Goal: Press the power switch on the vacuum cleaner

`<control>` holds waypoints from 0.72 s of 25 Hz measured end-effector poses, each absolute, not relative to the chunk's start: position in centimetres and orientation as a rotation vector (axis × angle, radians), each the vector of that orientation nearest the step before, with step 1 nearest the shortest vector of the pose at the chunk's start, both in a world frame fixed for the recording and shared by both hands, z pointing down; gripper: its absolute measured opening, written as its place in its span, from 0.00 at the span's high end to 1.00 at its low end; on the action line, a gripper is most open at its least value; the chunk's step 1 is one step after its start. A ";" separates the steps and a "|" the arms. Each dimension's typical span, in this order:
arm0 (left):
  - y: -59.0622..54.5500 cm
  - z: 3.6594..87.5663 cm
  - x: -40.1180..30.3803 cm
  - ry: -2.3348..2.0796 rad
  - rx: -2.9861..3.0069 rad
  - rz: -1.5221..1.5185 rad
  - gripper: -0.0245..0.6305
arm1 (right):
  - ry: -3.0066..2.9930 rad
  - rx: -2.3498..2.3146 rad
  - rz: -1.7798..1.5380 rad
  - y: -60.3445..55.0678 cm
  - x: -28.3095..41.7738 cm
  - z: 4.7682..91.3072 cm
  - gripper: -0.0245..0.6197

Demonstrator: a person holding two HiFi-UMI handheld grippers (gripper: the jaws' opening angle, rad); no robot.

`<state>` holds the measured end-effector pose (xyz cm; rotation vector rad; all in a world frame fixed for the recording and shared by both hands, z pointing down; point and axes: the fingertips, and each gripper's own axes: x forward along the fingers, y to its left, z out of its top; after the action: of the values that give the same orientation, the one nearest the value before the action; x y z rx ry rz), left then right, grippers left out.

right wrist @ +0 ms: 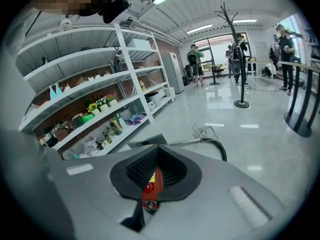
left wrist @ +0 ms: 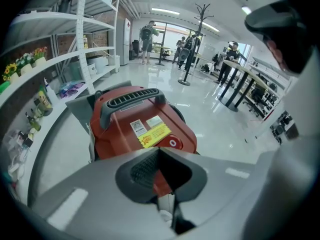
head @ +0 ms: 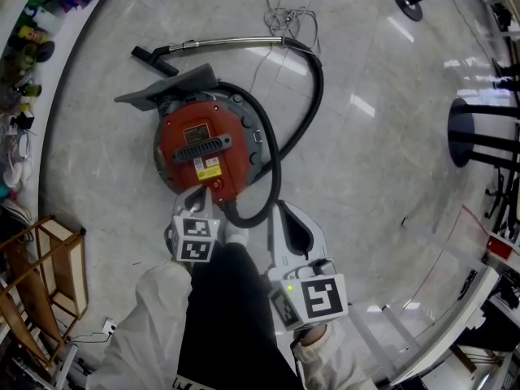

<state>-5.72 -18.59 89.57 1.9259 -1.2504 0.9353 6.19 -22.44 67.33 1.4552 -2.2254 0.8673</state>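
Looking down on a wide pale polished floor (head: 382, 177), with white shelving (right wrist: 100, 84) full of small clutter curving along the person's left. Biggest item on it: the red vacuum cleaner (head: 203, 149), sitting on the floor just ahead of the person's knees, its dark carry handle (left wrist: 132, 100) running across the top. A black hose (head: 319, 80) loops out from the body, swings wide to the right and joins a metal wand (head: 219, 42) lying flat beyond the machine. A grey floor nozzle (head: 166, 88) lies against the vacuum's far side, and a loose white cord (head: 284, 19) is bunched on the floor past the wand.

Now the tools. The left gripper (head: 203, 197) is down at the near edge of the red body, jaws pressed together at the tips with nothing caught between them. Whether the tips are touching the casing can't be made out. The right gripper (head: 282, 210) is off to the side, just beside the hose loop, jaws likewise closed tip to tip and empty, the red body showing through the gap behind them.

On the casing, a yellow sticker (left wrist: 155, 135), and just beside it the round power switch (left wrist: 173, 143), sitting a shade to the right of the left gripper's closed tips.
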 end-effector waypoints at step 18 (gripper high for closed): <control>-19.6 85.8 -6.2 -1.305 1.966 0.910 0.96 | -2.263 1.456 0.802 -21.8 6.5 64.6 0.96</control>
<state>-6.21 -19.61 85.79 1.9662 -1.3052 0.9099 6.50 -21.78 64.65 1.4555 -2.2633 0.8015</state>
